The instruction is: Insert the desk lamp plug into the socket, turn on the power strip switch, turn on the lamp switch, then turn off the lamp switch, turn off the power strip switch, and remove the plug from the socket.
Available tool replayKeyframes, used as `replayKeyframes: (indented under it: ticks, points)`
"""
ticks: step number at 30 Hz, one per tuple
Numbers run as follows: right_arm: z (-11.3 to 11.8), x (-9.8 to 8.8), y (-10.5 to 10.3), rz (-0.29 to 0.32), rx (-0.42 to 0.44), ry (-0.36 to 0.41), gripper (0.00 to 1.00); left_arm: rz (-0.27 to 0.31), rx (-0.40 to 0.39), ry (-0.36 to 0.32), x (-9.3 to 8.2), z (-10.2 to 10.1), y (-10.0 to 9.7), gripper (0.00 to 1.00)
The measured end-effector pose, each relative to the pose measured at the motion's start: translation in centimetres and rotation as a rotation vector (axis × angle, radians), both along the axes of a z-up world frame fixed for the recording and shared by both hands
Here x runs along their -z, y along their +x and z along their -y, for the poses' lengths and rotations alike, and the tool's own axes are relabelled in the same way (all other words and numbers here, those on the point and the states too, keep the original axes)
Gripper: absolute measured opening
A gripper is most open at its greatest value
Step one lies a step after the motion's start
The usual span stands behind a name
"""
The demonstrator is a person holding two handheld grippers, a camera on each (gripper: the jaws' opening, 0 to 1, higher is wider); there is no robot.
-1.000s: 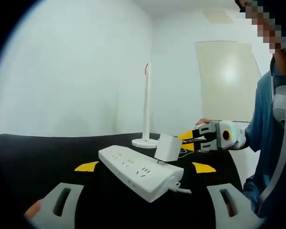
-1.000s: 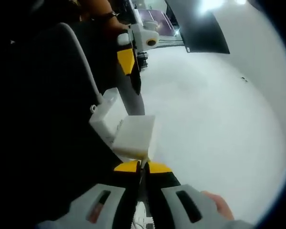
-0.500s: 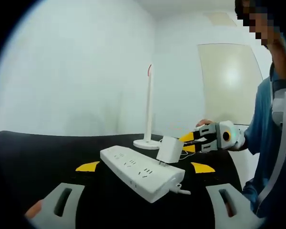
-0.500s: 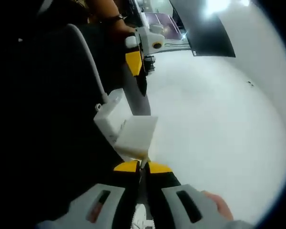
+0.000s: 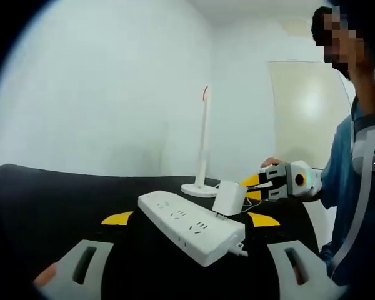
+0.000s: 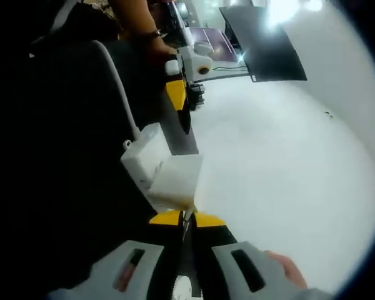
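A white power strip (image 5: 190, 228) lies on the black table, with its cable end nearest me. A white block-shaped lamp plug (image 5: 228, 198) stands tilted over the strip's near sockets, its prongs showing just above the strip's top. My right gripper (image 5: 247, 187) reaches in from the right and is shut on the plug. From behind, the same plug (image 6: 175, 181) sits just past my shut right gripper (image 6: 182, 219), with the power strip (image 6: 144, 159) beyond it. My left gripper (image 5: 190, 219) stands open, its jaws wide apart before the strip. The white desk lamp (image 5: 203, 150) stands behind the strip.
The black table top (image 5: 62, 200) spreads out to the left of the strip. A white wall (image 5: 112, 94) rises behind it. A person in a blue shirt (image 5: 347, 187) stands at the right. The left gripper (image 6: 178, 94) shows beyond the strip.
Both views have shifted a little with the hands. The plug stays held over the strip's near sockets, and both grippers keep their states.
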State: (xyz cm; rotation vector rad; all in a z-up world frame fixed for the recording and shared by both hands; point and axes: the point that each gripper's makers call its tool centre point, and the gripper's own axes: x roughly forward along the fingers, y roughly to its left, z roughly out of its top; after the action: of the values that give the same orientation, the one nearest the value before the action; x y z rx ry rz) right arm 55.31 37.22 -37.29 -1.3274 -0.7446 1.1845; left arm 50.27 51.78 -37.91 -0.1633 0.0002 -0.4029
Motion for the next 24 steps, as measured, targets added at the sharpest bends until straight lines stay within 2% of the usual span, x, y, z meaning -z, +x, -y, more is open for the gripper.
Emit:
replayKeyframes:
  ticks: [6, 8, 12, 20, 24]
  points:
    - [-0.04, 0.07, -0.14, -0.008, -0.001, 0.013, 0.07, -0.003, -0.016, -0.008, 0.07, -0.41, 0.08, 0.65]
    - [-0.05, 0.18, -0.03, -0.029, 0.016, 0.016, 0.07, -0.005, -0.02, -0.008, 0.1, -0.49, 0.11, 0.64]
    - [0.07, 0.55, 0.12, -0.023, 0.037, -0.011, 0.08, -0.018, -0.03, -0.001, 0.4, -0.6, 0.23, 0.63]
    - [0.13, 0.89, 0.68, -0.048, 0.081, 0.0, 0.08, -0.027, -0.041, 0.002, 0.53, -0.67, 0.37, 0.62]
    - [0.07, 0.73, 0.7, -0.056, 0.091, 0.009, 0.08, -0.011, -0.05, -0.005, -0.09, -0.79, 0.36, 0.56]
